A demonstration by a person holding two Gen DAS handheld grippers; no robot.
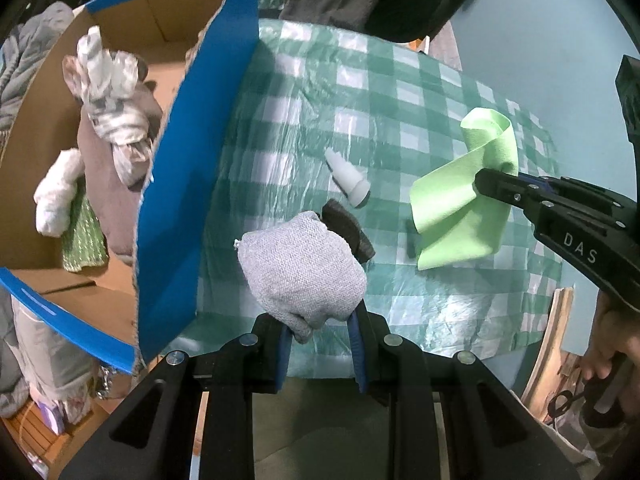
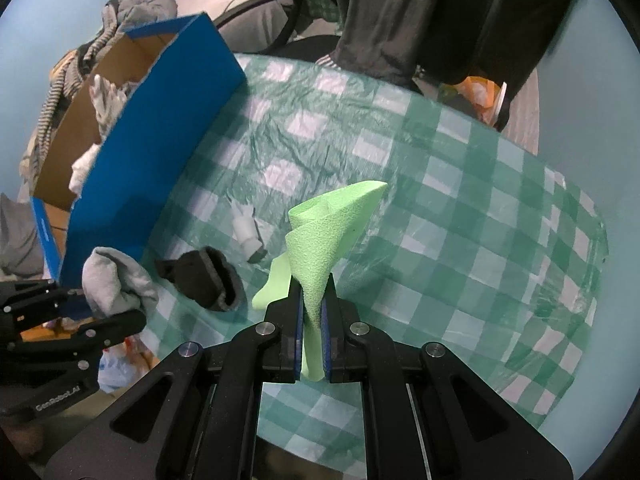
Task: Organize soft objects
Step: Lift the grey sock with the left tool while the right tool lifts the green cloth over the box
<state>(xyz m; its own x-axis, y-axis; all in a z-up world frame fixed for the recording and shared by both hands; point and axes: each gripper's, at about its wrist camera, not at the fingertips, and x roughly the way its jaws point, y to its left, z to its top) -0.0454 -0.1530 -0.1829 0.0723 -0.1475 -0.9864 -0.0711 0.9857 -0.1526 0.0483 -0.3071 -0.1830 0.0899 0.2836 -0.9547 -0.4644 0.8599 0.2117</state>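
My left gripper point(image 1: 320, 332) is shut on a grey knitted sock bundle point(image 1: 304, 268), held above the table's near edge beside the blue box point(image 1: 200, 184); the bundle also shows in the right wrist view point(image 2: 116, 280). My right gripper point(image 2: 313, 300) is shut on a light green cloth point(image 2: 332, 232), lifted over the checked tablecloth point(image 2: 460, 208); the cloth also shows in the left wrist view point(image 1: 460, 204). A dark sock point(image 2: 212, 276) and a white plastic piece point(image 2: 246, 232) lie on the table. The box holds several soft items, among them a grey-white bundle point(image 1: 108, 92).
The blue cardboard box stands open at the table's left edge point(image 2: 152, 168). A person in dark clothes point(image 2: 420, 20) stands behind the table. Piled clothes point(image 2: 136, 8) lie beyond the box. A plastic bag point(image 2: 116, 364) lies on the floor below the left gripper.
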